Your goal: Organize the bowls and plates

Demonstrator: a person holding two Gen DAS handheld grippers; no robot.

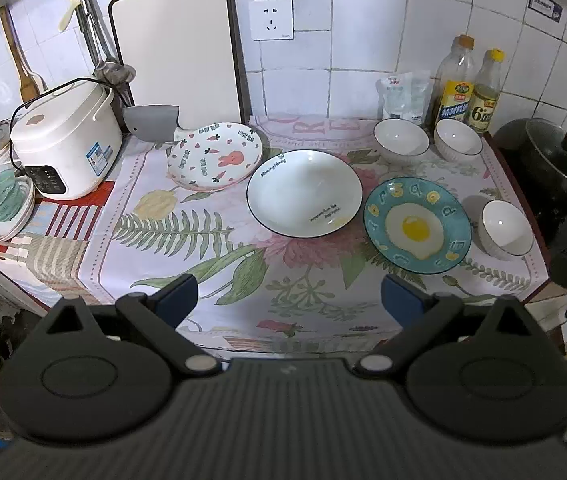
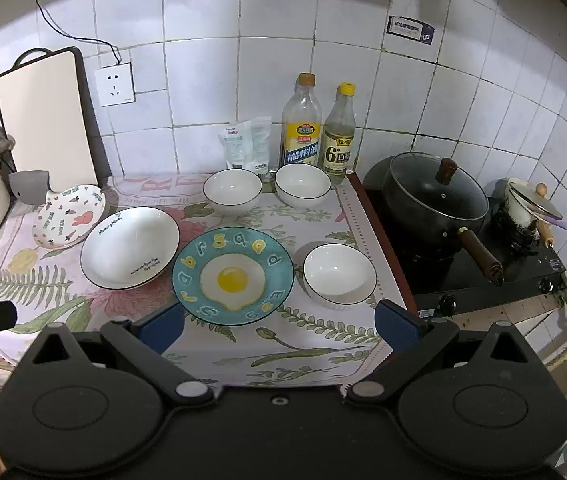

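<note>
On the floral cloth lie a rabbit-print plate (image 1: 215, 157) (image 2: 69, 216), a large white plate with a dark rim (image 1: 304, 198) (image 2: 129, 247) and a teal plate with a fried-egg print (image 1: 417, 224) (image 2: 233, 276). Three small white bowls stand there: two at the back (image 1: 401, 141) (image 1: 458, 139) (image 2: 232, 191) (image 2: 302, 185) and one at the right (image 1: 506, 229) (image 2: 339, 274). My left gripper (image 1: 288, 300) is open and empty above the cloth's front. My right gripper (image 2: 279, 326) is open and empty, just in front of the teal plate.
A white rice cooker (image 1: 65, 142) stands at the left. A cutting board (image 1: 179, 52) leans on the tiled wall. Two bottles (image 2: 301, 124) (image 2: 338, 134) and a pouch (image 2: 247, 142) stand at the back. A black lidded pot (image 2: 437, 196) sits on the stove at the right.
</note>
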